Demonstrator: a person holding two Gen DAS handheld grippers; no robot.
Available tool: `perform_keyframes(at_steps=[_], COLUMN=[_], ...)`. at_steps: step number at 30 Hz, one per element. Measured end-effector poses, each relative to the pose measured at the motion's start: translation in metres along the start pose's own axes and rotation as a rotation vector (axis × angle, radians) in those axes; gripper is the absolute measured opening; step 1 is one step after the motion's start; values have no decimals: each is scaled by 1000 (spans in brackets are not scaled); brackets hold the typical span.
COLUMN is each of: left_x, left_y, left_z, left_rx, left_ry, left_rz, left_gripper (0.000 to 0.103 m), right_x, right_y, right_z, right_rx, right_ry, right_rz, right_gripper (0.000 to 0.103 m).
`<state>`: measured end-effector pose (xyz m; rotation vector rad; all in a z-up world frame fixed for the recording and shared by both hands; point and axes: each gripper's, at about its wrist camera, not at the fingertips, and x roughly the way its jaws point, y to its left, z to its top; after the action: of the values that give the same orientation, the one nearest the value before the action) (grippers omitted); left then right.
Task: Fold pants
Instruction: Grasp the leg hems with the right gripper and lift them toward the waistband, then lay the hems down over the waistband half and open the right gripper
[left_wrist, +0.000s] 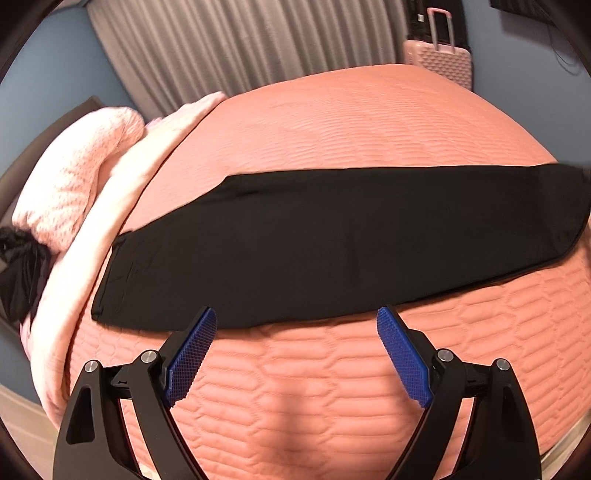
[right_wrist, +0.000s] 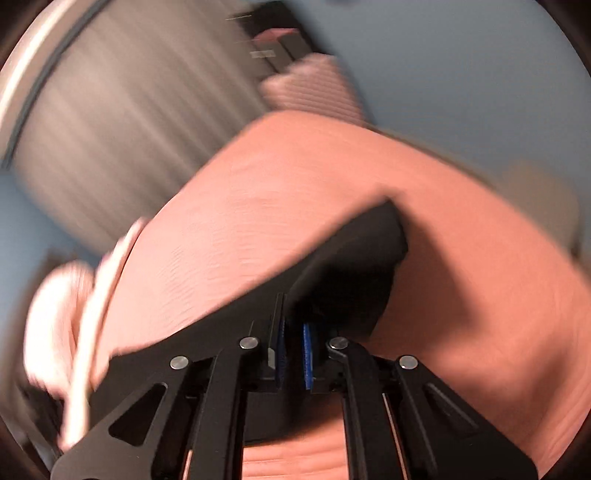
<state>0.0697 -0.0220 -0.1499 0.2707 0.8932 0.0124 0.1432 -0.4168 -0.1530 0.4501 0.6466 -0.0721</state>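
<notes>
The left hand-held gripper is hovering spread wide beside the black pants lying on the bed, while the right hand-held gripper is pinching their lifted end.

Left wrist view: sharp overall, evenly lit by soft warm indoor light, no glare. Strong fisheye bulge; the bed bows into a dome and the curtain pleats lean. Dark vignette at all 4 corners. A soft shadow falls on the bedspread low in the frame, between the left tongs. The black pants read as a near-flat dark mass, little fold detail. Slight smear at the far right edge.

Right wrist view: heavy motion blur across the whole background; curtain streaked, pink bedding at left smeared. Only the right tongs stay crisp. A broad soft shadow lies on the bed right of the lifted pants. Dimmer, with a dark rim.
</notes>
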Motion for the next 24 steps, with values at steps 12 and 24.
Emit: perform_keyframes(at_steps=[12, 24], left_x=[9, 16], left_y=[96, 138], left_z=[-47, -58], left_rx=[-119, -179], left_ry=[44, 20], left_rz=[20, 17], left_gripper=[87, 87], right_x=[158, 138], right_y=[273, 292], right_z=[-175, -163], right_rx=[-782, -859], right_ry=[345, 351], right_rz=[107, 84], right_gripper=[10, 80])
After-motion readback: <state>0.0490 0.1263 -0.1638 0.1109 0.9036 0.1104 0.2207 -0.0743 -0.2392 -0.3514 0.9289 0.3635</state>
